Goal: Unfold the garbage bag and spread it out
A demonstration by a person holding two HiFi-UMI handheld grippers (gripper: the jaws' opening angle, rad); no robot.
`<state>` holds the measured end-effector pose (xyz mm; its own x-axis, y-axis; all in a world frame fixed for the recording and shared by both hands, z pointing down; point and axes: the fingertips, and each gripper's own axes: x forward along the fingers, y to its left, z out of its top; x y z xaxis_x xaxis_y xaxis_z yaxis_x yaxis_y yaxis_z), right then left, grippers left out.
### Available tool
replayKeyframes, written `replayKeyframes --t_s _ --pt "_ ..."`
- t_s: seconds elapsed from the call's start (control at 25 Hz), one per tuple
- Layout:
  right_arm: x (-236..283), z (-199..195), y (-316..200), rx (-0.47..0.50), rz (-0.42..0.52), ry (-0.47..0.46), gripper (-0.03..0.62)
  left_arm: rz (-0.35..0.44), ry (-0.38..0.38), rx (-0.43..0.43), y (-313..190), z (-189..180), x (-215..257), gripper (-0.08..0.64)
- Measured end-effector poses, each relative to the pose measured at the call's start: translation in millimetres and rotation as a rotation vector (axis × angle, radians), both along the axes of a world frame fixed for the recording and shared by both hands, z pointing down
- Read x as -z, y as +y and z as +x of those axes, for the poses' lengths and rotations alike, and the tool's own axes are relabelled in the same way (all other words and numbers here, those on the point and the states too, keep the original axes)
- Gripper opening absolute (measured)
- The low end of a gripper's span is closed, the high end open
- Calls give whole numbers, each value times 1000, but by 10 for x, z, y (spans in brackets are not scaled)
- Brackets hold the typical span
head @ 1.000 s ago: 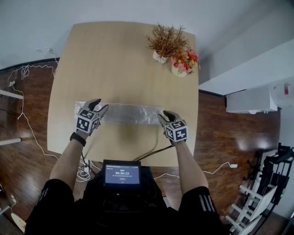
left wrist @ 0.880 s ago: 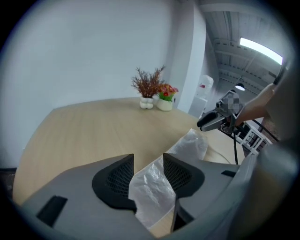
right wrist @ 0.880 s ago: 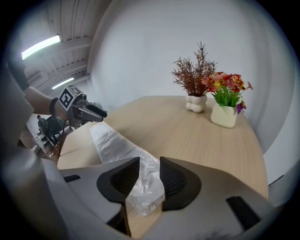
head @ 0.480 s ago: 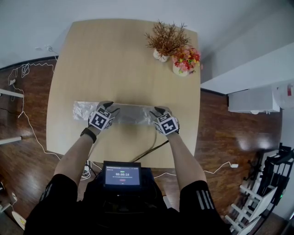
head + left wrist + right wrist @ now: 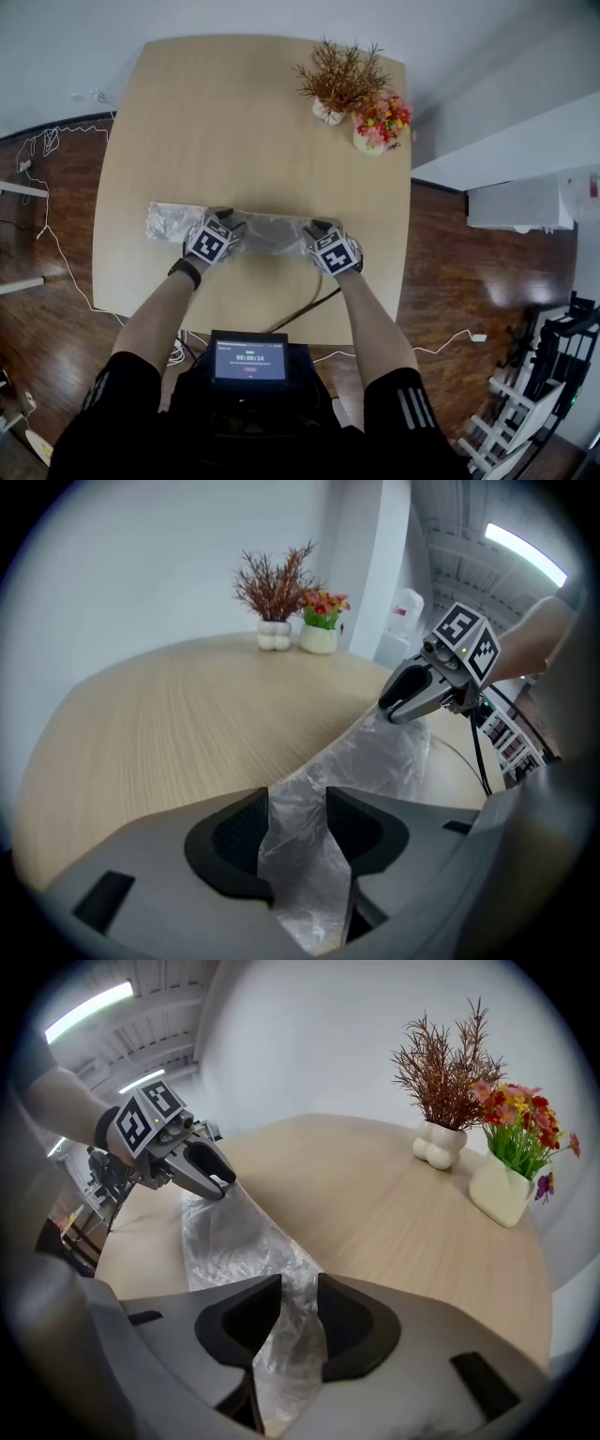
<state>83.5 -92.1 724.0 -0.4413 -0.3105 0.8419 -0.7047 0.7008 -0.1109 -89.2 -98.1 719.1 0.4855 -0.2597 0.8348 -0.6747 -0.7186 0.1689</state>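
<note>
- Head view: the garbage bag (image 5: 272,231) lies as a long, narrow folded strip of clear film on the near part of the table (image 5: 244,122). Its long axis runs from left to right across the person.
- Both tools point down onto the strip. The left gripper (image 5: 223,217) sits some way in from the bag's left end, so a length of film sticks out beyond it. The right gripper (image 5: 320,226) is close to the right end. Each hand is nearer its own half, and a stretch of bag lies between them.
- Left gripper view: the jaws stand apart, with crumpled film in the gap directly below and ahead of them. I see no squeeze on it, so I judge this gripper is not yet holding anything. The strip runs off to the right towards the other tool.
- Right gripper view: the jaws are also apart and have just been closing a little. Film lies between them, and the pads do not look pressed onto it. The strip leads away to the left gripper (image 5: 214,1181).
- Judgement: the fold lines follow the long axis, so opening the bag probably means pinching a layer at both points and drawing it across that axis.
- The two flower pots (image 5: 356,117) at the far edge stand well apart from the bag.
</note>
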Motion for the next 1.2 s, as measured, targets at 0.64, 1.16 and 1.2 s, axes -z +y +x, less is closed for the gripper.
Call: replayKeyframes --t_s 0.64,1.16,1.2 --pt "376 -94 -25 11 165 -39 23 105 37 -54 -114 99 352 189" --pt "1065 -348 257 111 349 -115 21 296 -247 -545 -31 23 297 189" --pt "1103 -353 278 116 361 -119 21 300 -262 -565 -30 4 285 189"
